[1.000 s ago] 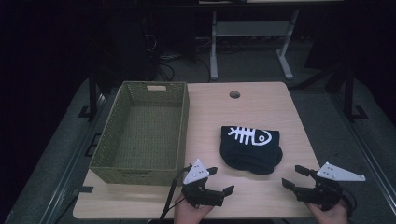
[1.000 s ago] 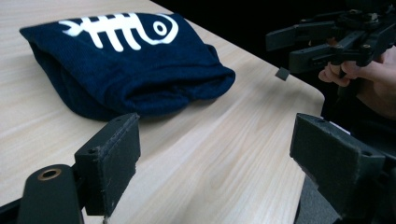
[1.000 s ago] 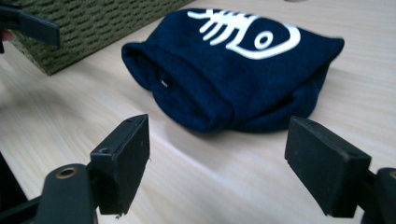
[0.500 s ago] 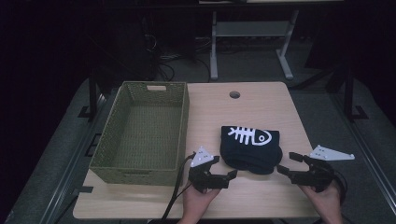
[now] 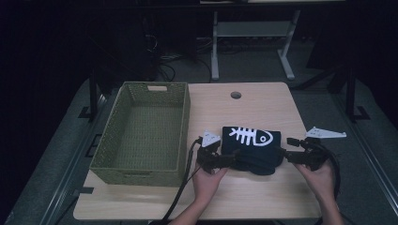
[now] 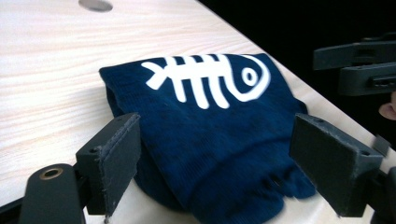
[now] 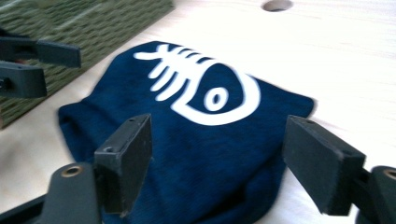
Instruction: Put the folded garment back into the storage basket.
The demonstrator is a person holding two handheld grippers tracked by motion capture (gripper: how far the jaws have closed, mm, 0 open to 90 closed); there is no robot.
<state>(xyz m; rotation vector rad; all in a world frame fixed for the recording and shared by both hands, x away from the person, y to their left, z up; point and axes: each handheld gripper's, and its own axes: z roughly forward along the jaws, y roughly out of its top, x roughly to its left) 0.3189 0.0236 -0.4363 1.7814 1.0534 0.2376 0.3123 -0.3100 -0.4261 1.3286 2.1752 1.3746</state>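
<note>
Both tongs closed in on cloth.

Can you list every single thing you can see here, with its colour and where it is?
Cloth: one, dark blue with a white fish-bone picture, folded, lying on the near right part of the table.
Basket: one, green woven, on the left part of the table, nothing in it.
Table: one, light wood, with a round hole near its far edge.
Stand: one, pale metal, on the floor behind the table.
Cables: a few, dark, on the floor behind the table.
Left tool: one, black, jaws open, at the cloth's left edge.
Right tool: one, black, jaws open, at the cloth's right edge.
Hands: two, each holding a tool, at the near edge.
</note>
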